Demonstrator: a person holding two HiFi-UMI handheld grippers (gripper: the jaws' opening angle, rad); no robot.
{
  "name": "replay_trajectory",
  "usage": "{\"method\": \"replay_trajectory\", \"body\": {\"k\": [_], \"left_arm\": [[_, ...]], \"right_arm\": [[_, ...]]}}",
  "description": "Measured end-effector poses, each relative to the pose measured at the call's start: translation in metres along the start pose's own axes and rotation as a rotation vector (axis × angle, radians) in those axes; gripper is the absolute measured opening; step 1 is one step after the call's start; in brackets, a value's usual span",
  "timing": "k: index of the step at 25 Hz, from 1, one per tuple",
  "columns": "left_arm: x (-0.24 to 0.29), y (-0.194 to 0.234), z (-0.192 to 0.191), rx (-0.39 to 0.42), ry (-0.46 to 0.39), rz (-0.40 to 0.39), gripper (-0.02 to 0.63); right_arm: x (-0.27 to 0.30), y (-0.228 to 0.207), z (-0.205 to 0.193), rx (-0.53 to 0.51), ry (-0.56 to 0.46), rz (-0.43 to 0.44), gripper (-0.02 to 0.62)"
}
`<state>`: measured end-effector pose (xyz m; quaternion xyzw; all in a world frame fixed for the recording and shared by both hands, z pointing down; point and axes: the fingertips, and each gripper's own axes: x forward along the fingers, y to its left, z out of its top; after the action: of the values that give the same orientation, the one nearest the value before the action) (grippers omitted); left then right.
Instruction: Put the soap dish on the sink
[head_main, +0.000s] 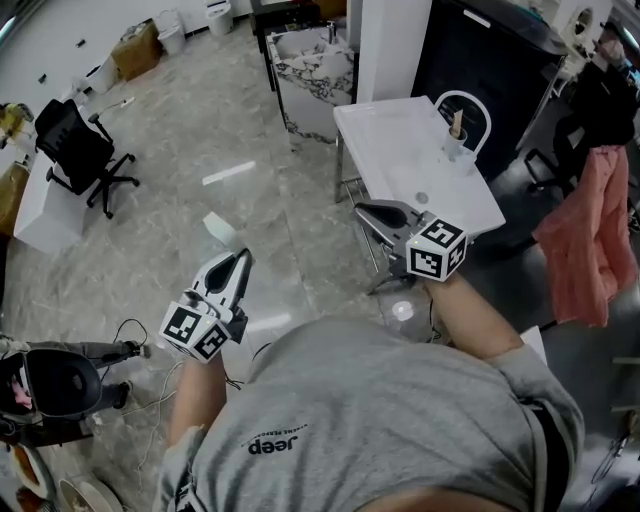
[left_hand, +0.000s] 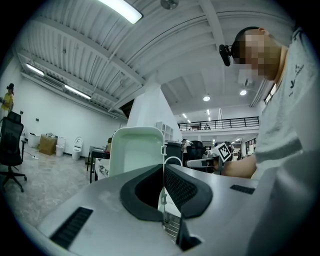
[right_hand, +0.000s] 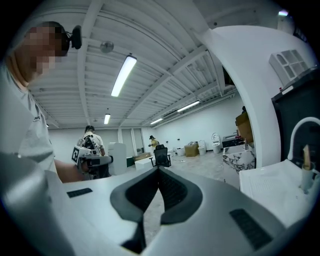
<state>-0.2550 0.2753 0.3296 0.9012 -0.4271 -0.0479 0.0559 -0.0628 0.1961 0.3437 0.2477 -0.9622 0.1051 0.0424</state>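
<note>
Head view, looking steeply down over a grey shirt (head_main: 380, 420).

- Left gripper (head_main: 238, 262) is sitting at 9 o'clock, over the grey marbled floor (head_main: 200, 130). Its jaws are pinching shut on the thin rim of the soap dish (head_main: 222, 228).
- In the left gripper view the dish is standing upright just beyond the pads. It is pale green, and its hollow face is turning toward the camera. The jaws are meeting on its right edge.
- Right gripper (head_main: 362, 208) is hanging just off centre toward 1 o'clock. Its tips are pointing at the near corner of the sink (head_main: 400, 150), close to it but not touching.
- In the right gripper view the jaws are pressing together with nothing between them.
- The white sink is occupying 1 o'clock, well apart from the dish.
- An arched faucet (head_main: 462, 98) is rising at the sink's far edge. A small cup (head_main: 457, 148) is standing just in front of it with a stick-like item in it.
- A black office chair (head_main: 80, 150) is standing at 10 o'clock.
- A pink cloth (head_main: 590, 240) is hanging at 3 o'clock.
</note>
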Motion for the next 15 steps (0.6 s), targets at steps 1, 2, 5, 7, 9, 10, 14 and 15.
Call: {"method": "replay_trajectory", "body": {"k": [1, 2, 5, 7, 9, 10, 14, 15], "left_arm": [[0.002, 0.001, 0.0, 0.002, 0.004, -0.004, 0.017], [0.005, 0.004, 0.0, 0.001, 0.006, -0.006, 0.017], [0.013, 0.018, -0.003, -0.011, 0.008, -0.012, 0.017], [0.02, 0.031, -0.007, -0.014, 0.01, -0.028, 0.017], [0.029, 0.046, -0.011, -0.023, 0.008, -0.043, 0.017], [0.033, 0.056, -0.012, -0.029, 0.006, -0.05, 0.017], [0.047, 0.107, -0.012, -0.033, -0.001, -0.08, 0.017], [0.052, 0.124, -0.011, -0.029, -0.003, -0.089, 0.017]], "right_arm": [[0.0, -0.003, -0.001, 0.007, -0.001, -0.001, 0.058], [0.001, -0.005, -0.002, 0.012, 0.0, -0.003, 0.058], [0.011, -0.014, -0.007, 0.022, 0.005, -0.009, 0.058], [0.021, -0.022, -0.01, 0.028, 0.01, -0.018, 0.058], [0.033, -0.032, -0.013, 0.031, 0.017, -0.03, 0.058], [0.04, -0.036, -0.013, 0.03, 0.021, -0.037, 0.058], [0.082, -0.057, -0.01, 0.024, 0.03, -0.066, 0.058], [0.097, -0.063, -0.007, 0.023, 0.03, -0.072, 0.058]]}}
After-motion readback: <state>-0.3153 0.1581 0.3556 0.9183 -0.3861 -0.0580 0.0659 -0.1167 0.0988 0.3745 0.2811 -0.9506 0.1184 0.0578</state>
